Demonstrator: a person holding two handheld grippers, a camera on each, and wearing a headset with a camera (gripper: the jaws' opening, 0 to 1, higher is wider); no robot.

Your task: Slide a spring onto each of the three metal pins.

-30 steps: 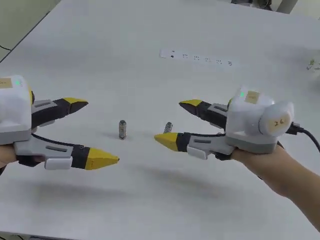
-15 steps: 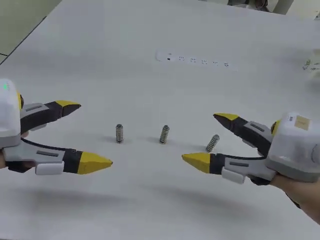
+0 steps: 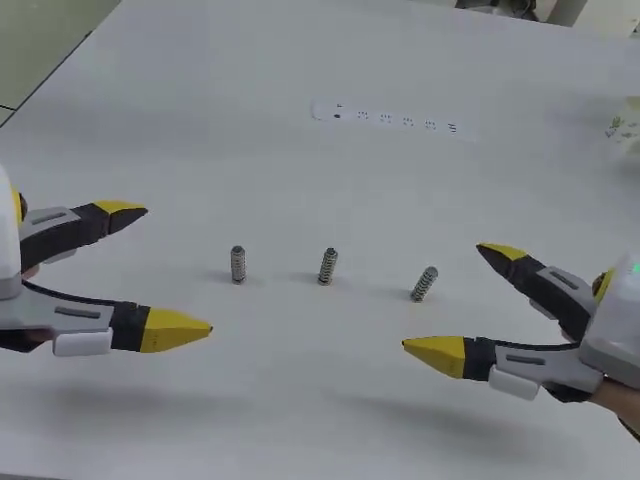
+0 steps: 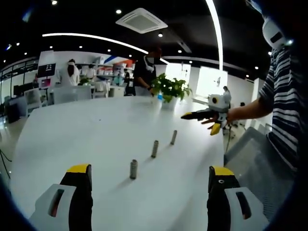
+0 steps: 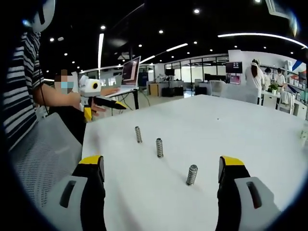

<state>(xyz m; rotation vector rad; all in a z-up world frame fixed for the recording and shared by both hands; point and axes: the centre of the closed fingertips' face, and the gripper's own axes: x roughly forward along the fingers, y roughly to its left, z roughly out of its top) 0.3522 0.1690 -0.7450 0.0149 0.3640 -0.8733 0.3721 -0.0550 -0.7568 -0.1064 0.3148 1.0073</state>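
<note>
White power strip (image 3: 385,118) beyond springs (image 3: 328,266)

Head view: set high, looking forward and down on the white bench (image 3: 330,60), with the left tongs (image 3: 178,268) and right tongs (image 3: 442,296) near its lower corners. Left gripper view: low over the bench, facing along the row of three springs (image 4: 154,148) toward the right tongs. Right gripper view: low at the opposite end, facing back toward the left tongs. All three views share that row.
</note>
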